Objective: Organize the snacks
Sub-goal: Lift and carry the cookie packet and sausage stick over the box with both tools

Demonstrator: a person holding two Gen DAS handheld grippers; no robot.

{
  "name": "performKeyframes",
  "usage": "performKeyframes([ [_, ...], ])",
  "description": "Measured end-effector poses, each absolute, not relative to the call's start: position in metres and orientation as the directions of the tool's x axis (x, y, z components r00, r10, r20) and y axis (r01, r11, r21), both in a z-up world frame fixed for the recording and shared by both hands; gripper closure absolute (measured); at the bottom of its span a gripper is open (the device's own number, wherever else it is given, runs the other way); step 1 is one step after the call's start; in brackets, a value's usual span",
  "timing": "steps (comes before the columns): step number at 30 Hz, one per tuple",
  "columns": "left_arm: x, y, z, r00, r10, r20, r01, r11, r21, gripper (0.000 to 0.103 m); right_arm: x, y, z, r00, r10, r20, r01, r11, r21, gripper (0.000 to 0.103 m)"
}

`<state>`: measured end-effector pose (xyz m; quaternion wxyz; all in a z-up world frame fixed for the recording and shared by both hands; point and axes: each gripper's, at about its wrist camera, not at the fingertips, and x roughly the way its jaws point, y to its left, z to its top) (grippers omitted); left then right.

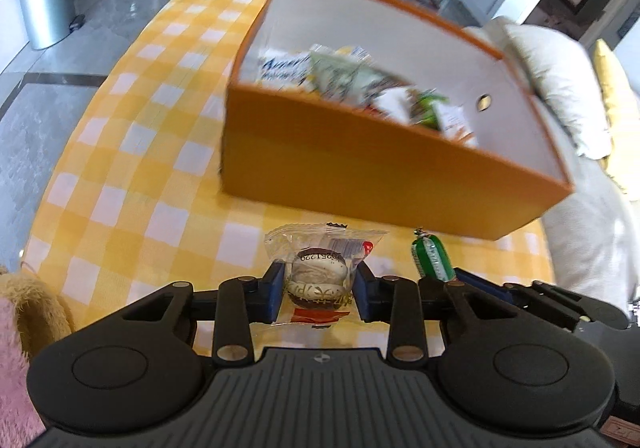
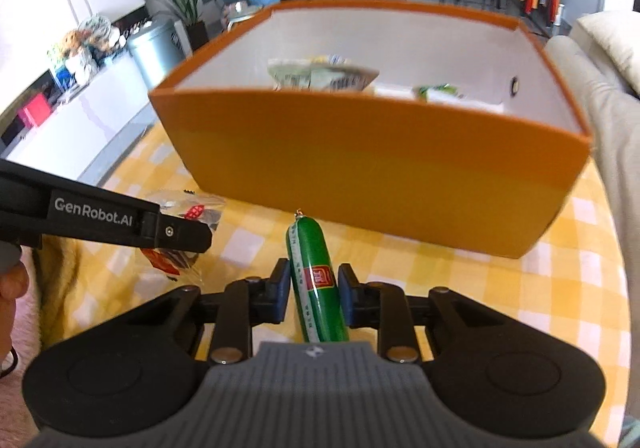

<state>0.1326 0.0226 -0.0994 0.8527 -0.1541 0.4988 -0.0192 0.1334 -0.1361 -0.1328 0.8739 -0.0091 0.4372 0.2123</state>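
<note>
- Plush toy (image 1: 24, 312): tan and pink fur at your far left, at the table edge, not part of the sorting.
- Checked tablecloth (image 1: 132, 184): yellow and white, covering the table under everything listed here.
- Left gripper (image 1: 319, 290): your jaws stand on either side of the wrapped cake, the blue pads touching or all but touching the film. The grip looks closed on it, though you cannot tell how firmly.
- Wrapped cake (image 1: 318, 278): a round, chocolate-edged snack in a clear packet, between your left pads, low over the cloth just in front of the box.
- Orange box (image 1: 360, 184): open-topped, white inside, ahead of both grippers. Several snack packets (image 1: 348, 74) already lie at its bottom.
- Right gripper (image 2: 314, 290): your jaws flank the sausage at mid-length. A thin gap shows at each pad, so they read as slightly apart, not yet clamped.
- Green sausage (image 2: 316, 284): a stick in green casing with a red label, lying lengthwise between your right pads, its clipped tip pointing at the box's near wall.
- Step in hand: picking up the last two loose snacks, one per gripper.
- Next move: close your right jaws fully, then lift both items above the near wall before carrying them forward; that wall is tall and close, so rise first.
</note>
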Motion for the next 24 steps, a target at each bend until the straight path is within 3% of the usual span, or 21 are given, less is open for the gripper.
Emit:
performKeyframes([
  [14,0.138,-0.008,-0.018,0.645,-0.22,-0.732,0.023,0.963,-0.269,0.064,0.112,-0.169,-0.055,0.689,0.363,-0.627,-0.314,0.929,0.194,0.081],
  [24,0.171,-0.025,0.001,0.675,-0.192,-0.713,0.06,0.977,-0.207,0.064,0.14,-0.182,-0.015,0.757,0.358,-0.547,-0.327,0.932,0.157,0.081],
])
